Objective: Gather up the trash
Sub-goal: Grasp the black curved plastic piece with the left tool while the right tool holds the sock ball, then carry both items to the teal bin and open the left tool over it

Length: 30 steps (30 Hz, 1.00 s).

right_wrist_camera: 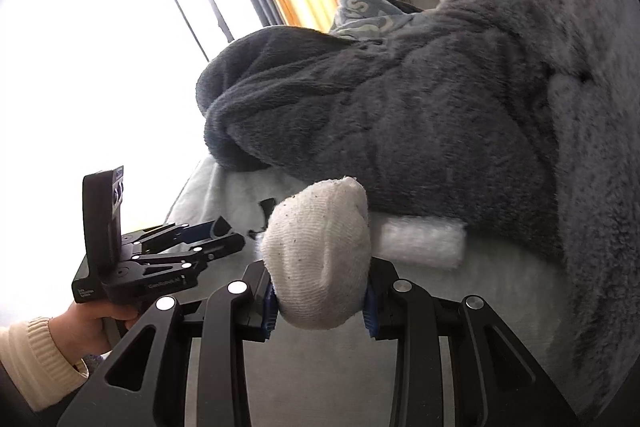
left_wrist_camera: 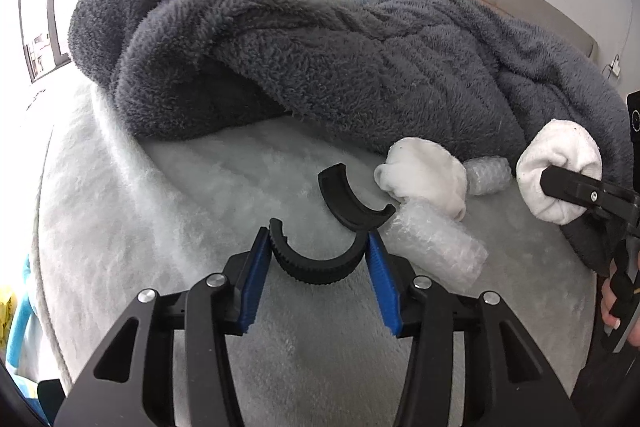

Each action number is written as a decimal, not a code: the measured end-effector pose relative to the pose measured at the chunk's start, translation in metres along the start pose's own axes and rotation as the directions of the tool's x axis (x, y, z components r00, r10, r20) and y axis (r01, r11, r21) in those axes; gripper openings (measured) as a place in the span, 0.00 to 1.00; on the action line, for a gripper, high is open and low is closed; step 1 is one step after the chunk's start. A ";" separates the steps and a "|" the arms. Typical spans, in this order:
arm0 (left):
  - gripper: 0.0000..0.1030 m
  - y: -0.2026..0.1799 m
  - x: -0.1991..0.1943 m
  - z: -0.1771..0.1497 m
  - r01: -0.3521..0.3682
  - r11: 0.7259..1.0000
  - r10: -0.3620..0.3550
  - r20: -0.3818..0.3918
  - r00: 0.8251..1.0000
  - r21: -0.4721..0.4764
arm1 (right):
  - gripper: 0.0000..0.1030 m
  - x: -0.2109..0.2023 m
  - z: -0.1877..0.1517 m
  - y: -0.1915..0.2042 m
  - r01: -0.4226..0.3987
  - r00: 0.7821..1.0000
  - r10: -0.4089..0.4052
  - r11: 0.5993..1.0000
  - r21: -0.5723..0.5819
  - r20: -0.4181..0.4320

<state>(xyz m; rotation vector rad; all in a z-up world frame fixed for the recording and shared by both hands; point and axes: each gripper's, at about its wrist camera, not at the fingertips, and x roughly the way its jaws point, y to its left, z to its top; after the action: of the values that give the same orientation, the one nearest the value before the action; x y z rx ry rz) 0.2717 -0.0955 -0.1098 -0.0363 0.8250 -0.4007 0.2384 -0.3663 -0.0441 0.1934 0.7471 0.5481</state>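
- The left gripper (left_wrist_camera: pixel 318 259), its blue-padded jaws pointing down at a pale grey plush bedcover (left_wrist_camera: pixel 160 227), has a black ribbed half-ring of plastic (left_wrist_camera: pixel 316 269) between its pads; the pads meet the two upturned ends of the arc, so the jaws look clamped on it.
- The half-ring lies flat on the cover with its open side facing away from the left gripper, its chord running straight across from pad to pad.
- A second black curved plastic piece (left_wrist_camera: pixel 354 199) lies just beyond the first, up and to the right, and appears to touch a roll of clear bubble wrap (left_wrist_camera: pixel 436 247).
- The right gripper (right_wrist_camera: pixel 320 307) is closed on a white balled sock flecked with dark specks (right_wrist_camera: pixel 320 259); in the left wrist view this sock hangs clear of the cover at the right edge.
- Another white crumpled sock (left_wrist_camera: pixel 426 179) and a smaller bubble-wrap roll (left_wrist_camera: pixel 490 174) lie by the hem of a dark grey fleece blanket (left_wrist_camera: pixel 320 59).
- The remaining litter sits between the two grippers; with both full, it seems each must unload before reaching for it.
- The left gripper is nearer the second black piece.
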 end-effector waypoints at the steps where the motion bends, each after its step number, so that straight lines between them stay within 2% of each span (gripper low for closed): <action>1: 0.49 0.001 -0.003 -0.001 0.001 1.000 -0.001 0.004 1.000 -0.006 | 0.33 0.000 0.000 0.005 0.001 1.000 -0.001 1.000 -0.008 -0.003; 11: 0.49 0.011 -0.037 -0.014 0.013 0.995 -0.008 0.041 0.999 -0.104 | 0.33 0.003 -0.007 0.060 -0.039 0.998 0.038 0.999 -0.022 -0.046; 17: 0.49 0.021 -0.063 -0.025 -0.012 0.993 0.018 0.053 0.998 -0.115 | 0.32 0.002 -0.009 0.088 -0.077 0.996 0.077 0.997 -0.002 -0.040; 23: 0.49 0.044 -0.083 -0.053 -0.077 0.980 0.085 0.038 0.996 -0.185 | 0.33 0.010 -0.015 0.118 -0.073 0.994 0.070 0.997 -0.039 -0.082; 30: 0.49 0.063 -0.115 -0.077 -0.166 0.966 0.180 0.055 0.982 -0.196 | 0.33 0.007 -0.019 0.143 -0.077 0.993 0.072 0.995 -0.057 -0.089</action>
<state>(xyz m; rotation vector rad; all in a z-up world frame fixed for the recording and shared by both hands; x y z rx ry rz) 0.1672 0.0133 -0.0930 -0.1554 0.7861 -0.1538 0.1721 -0.2422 -0.0113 0.1431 0.8088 0.6525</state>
